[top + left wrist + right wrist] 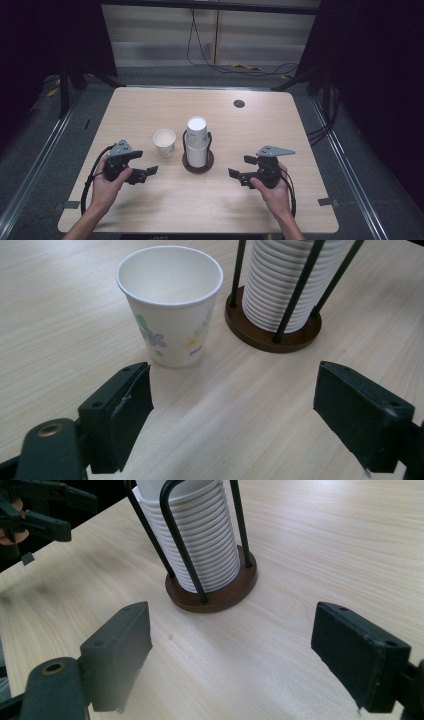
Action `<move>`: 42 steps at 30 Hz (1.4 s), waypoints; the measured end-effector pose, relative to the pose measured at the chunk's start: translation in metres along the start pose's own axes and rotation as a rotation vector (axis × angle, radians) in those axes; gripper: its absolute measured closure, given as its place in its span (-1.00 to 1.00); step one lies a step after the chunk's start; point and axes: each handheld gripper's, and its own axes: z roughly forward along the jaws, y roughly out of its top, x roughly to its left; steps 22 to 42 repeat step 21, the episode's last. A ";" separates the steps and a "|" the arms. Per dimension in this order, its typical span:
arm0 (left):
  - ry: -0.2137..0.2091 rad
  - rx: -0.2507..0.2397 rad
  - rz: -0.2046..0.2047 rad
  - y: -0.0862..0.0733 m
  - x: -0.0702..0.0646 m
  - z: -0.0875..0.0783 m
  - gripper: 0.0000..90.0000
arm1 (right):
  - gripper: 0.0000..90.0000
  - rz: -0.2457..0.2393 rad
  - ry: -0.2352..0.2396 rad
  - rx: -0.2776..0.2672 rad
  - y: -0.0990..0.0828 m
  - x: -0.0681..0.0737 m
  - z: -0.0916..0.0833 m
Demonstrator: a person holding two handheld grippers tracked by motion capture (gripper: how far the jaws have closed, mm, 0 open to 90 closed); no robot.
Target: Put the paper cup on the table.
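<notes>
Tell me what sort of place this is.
Probably a lab recording bay: a bare wooden table on grey floor, dark curtains at the sides, cables trailing behind, and hand-held grippers, left and right.

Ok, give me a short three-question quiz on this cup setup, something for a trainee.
1. True or false: the single paper cup stands upright and empty on the table.
2. Multiple choice: the stack of cups sits in A) a wire holder on a round brown base, B) a cardboard box, C) a metal bowl.
3. Fill in: the left gripper and the right gripper both have their jaws ____.

Key: 1 true; 2 A; 3 open, each holding nothing.
</notes>
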 end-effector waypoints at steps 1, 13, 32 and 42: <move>0.003 0.006 0.006 -0.001 -0.002 0.000 -0.65 | -0.65 -0.002 0.002 0.000 0.000 0.000 0.000; -0.053 0.002 0.020 -0.014 -0.015 0.003 -0.65 | -0.65 -0.011 0.000 0.004 -0.002 0.002 0.000; -0.085 0.016 0.007 -0.022 -0.016 0.011 -0.65 | -0.65 0.000 -0.011 0.013 -0.005 -0.001 0.001; -0.085 0.016 0.007 -0.022 -0.016 0.011 -0.65 | -0.65 0.000 -0.011 0.013 -0.005 -0.001 0.001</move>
